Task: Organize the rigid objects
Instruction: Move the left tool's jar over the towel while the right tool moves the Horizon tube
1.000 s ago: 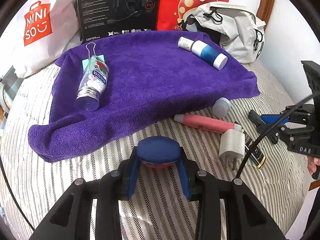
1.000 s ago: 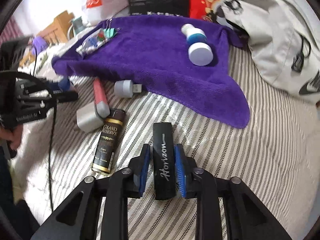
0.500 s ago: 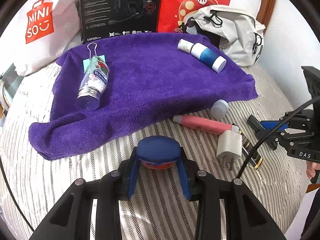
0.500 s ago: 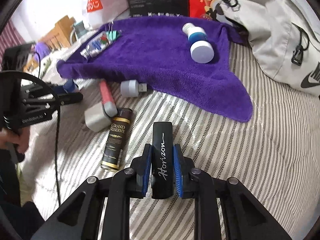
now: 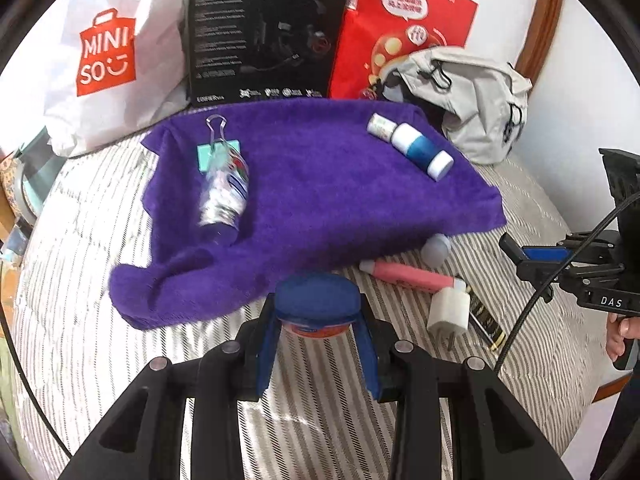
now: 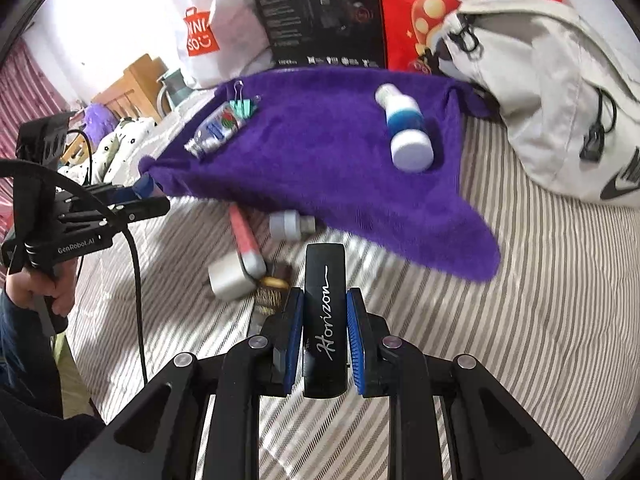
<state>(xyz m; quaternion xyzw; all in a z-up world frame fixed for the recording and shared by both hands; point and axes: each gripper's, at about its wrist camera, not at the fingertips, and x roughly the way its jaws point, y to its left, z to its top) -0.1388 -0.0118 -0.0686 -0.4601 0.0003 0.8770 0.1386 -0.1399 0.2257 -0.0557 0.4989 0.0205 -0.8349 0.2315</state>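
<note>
The left tongs are pinching a small round jar with a blue lid, holding it just off the near edge of the purple towel, above the striped bed cover. The right tongs are clamping a black case lettered "Horizon", also short of the towel's near edge, toward its right corner. On the towel, a blue-and-white bottle is lying near the far right edge and a clear printed bottle with a teal binder clip near the far left, leaving the towel's middle and near strip open. Just off the towel's near right edge, a pink tube, a grey capped piece, a white plug adapter and a dark bottle with gold lettering are crowding together, the dark bottle being mostly hidden. Beyond the towel's far edge, a white shopping bag, a black box, a red bag and a grey backpack are closing that side. Blur is smearing the clear bottle's print.
</note>
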